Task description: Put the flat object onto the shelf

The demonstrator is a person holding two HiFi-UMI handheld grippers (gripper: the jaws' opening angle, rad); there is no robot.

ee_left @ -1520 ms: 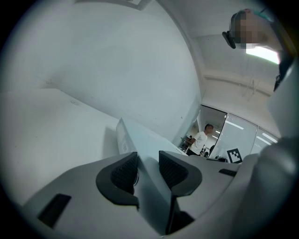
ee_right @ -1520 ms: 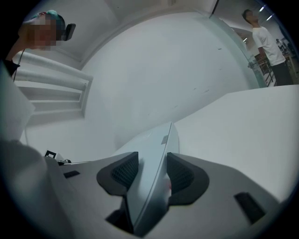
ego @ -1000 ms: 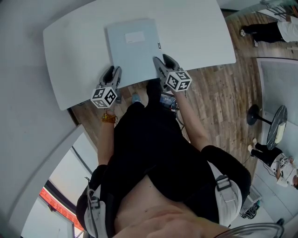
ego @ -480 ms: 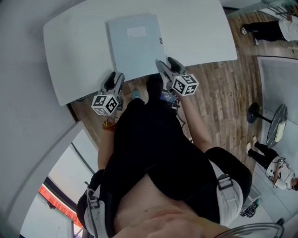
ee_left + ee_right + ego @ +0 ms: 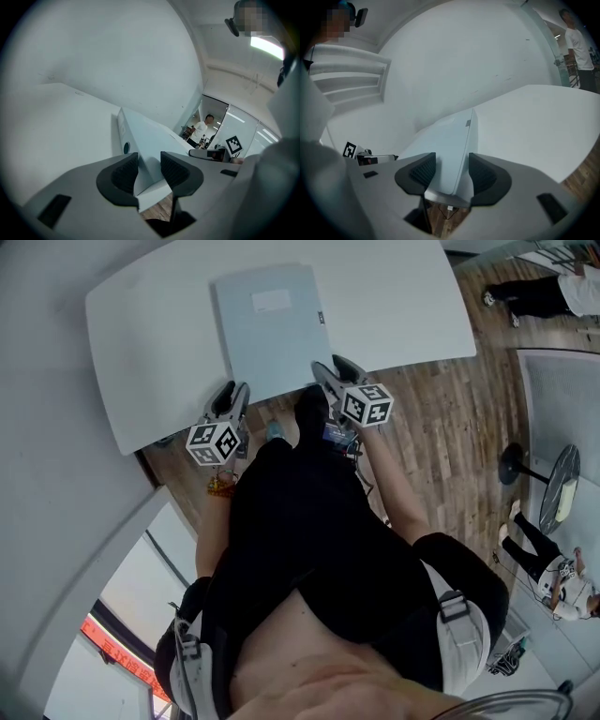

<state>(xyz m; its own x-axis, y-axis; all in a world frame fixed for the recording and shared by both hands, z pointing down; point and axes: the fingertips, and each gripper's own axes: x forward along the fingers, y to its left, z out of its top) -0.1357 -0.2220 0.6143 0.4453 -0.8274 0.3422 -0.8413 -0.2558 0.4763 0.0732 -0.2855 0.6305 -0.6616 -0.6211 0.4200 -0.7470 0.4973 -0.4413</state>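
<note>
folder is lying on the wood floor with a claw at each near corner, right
No. The folder lies on the white shelf, not on the wood floor, as the head view shows. The rest holds: the left claw and right claw are at its near corners.

Both my claws drawn back: flat object (image 5: 267, 329) sits shallower in them, only near corners between jaws. My right claw (image 5: 330, 369) has just opened wider, loose around corner. My left claw (image 5: 232, 397) opened, then closed back on corner.
</note>
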